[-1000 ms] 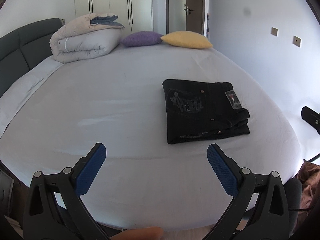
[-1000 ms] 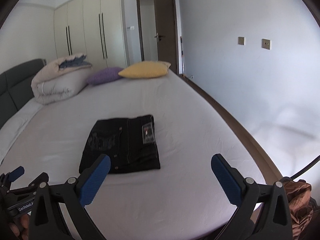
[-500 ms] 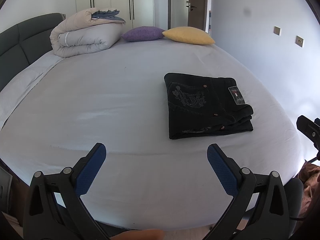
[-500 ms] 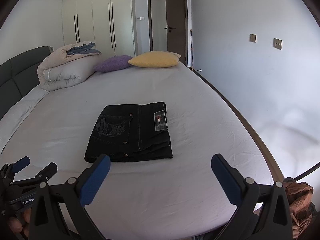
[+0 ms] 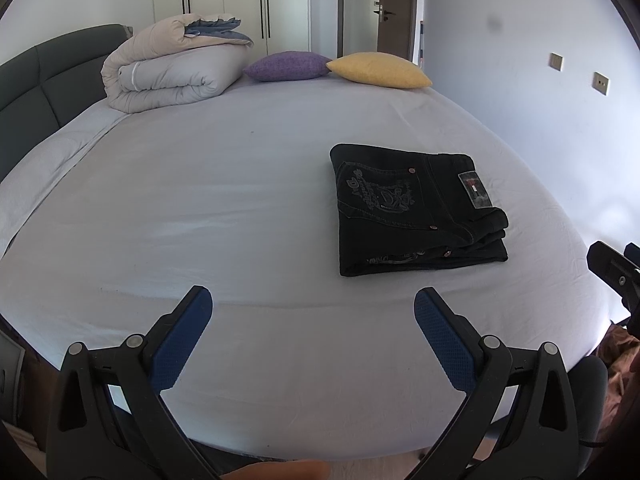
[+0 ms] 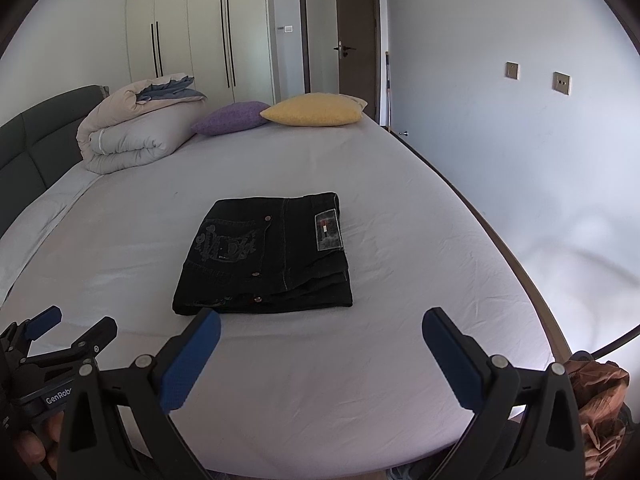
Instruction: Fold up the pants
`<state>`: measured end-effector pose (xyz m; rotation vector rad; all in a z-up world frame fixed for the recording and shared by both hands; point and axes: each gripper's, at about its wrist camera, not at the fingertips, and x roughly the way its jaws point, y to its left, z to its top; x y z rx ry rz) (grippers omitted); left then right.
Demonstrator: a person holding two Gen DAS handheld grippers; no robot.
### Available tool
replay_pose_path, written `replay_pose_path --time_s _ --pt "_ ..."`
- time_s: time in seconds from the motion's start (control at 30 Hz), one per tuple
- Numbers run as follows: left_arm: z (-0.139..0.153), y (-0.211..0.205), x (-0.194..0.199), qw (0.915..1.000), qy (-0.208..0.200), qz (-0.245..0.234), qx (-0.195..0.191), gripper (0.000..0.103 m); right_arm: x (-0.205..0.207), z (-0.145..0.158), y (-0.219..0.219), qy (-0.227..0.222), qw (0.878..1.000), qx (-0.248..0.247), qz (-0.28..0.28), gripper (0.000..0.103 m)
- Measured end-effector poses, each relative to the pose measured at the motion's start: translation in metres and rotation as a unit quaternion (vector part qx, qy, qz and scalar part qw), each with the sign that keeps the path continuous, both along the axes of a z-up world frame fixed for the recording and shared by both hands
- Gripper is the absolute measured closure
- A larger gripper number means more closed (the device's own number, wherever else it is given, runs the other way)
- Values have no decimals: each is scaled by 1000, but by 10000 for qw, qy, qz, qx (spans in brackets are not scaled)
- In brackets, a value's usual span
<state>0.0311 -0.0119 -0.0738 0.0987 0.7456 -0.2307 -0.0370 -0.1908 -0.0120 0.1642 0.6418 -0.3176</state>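
A pair of black denim pants [image 6: 266, 252] lies folded into a thick, near-square stack on a wide bed [image 6: 360, 380] covered with a smooth pale lilac-grey sheet that shows only faint creases. In the right wrist view the right gripper [image 6: 321, 326] hangs above the near edge of the bed with its two fingers spread wide apart and nothing between them; the folded pants rest just beyond its fingertips, a little to the left of centre, not touching them. In the left wrist view the left gripper [image 5: 312, 304] is likewise spread wide and empty, and the pants [image 5: 416, 208] sit ahead and to its right, near but apart. The gripper fingers are black plastic frames with blue, finely dimpled pads [image 5: 180, 340]. The pants' top layer shows a back pocket with pale embroidered stitching, small metal rivets, and a rectangular waistband patch [image 6: 329, 230]; the stacked layers are visible along the near and right edges. At the far end of the bed lie a bulky rolled duvet [image 6: 136, 128] in beige and grey, a purple cushion [image 6: 230, 118] and a yellow cushion [image 6: 316, 110], side by side. A dark grey padded headboard [image 5: 44, 76] runs along the left. Part of a hand [image 6: 28, 446] grips the left tool's handle at the lower left of the right view.
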Motion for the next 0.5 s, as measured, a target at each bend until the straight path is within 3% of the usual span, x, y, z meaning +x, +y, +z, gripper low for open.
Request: replay_pose_path --time_s 0.5 --pt "0 -3 -2 10000 -5 29 -7 0 0 -4 10 28 10000 35 17 0"
